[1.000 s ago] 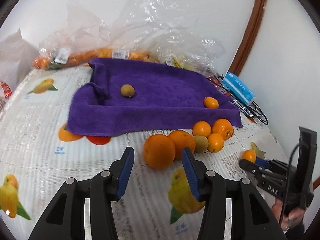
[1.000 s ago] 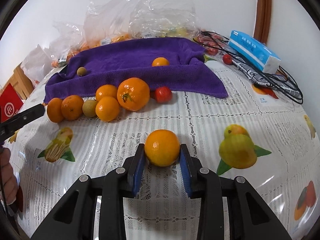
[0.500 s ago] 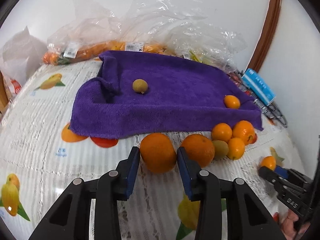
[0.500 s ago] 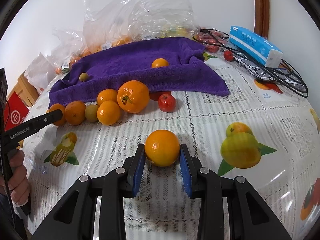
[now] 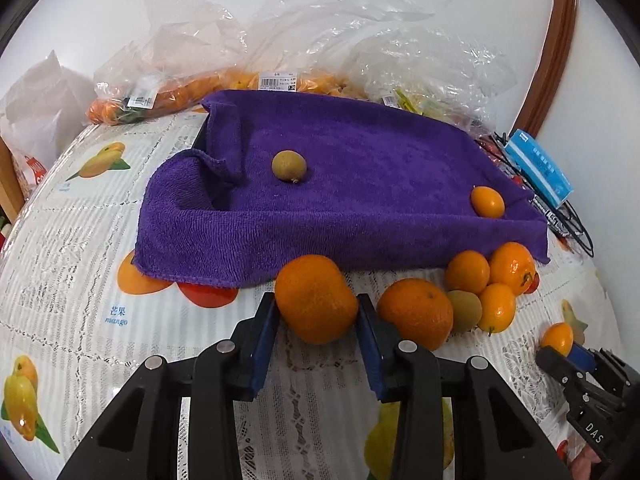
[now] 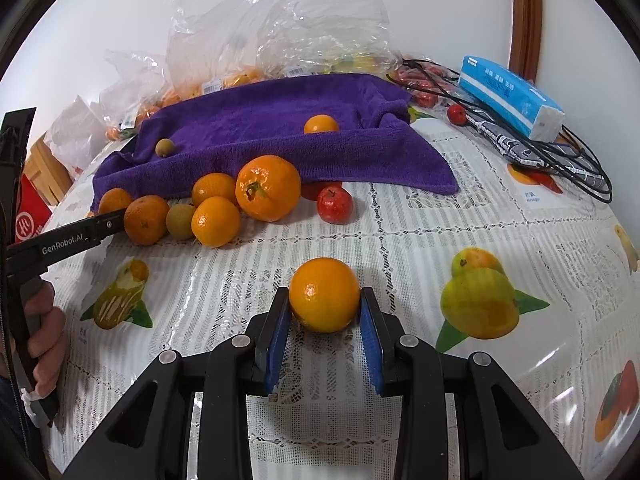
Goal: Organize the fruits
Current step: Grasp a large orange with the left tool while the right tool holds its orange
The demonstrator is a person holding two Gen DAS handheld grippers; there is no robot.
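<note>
Clamping a mandarin (image 5: pixel 316 299) in the left hand-held gripper (image 5: pixel 316 336) and a small orange (image 6: pixel 324 294) in the right hand-held gripper (image 6: pixel 325 330), with only two fruits on the purple towel (image 5: pixel 360 184) and most loose on the worktop (image 6: pixel 440 240).

clear: tablecloth (image 6: pixel 460 240) right | blocked: fruit cluster (image 6: pixel 216 204), purple towel (image 6: pixel 280 132) ahead
</note>
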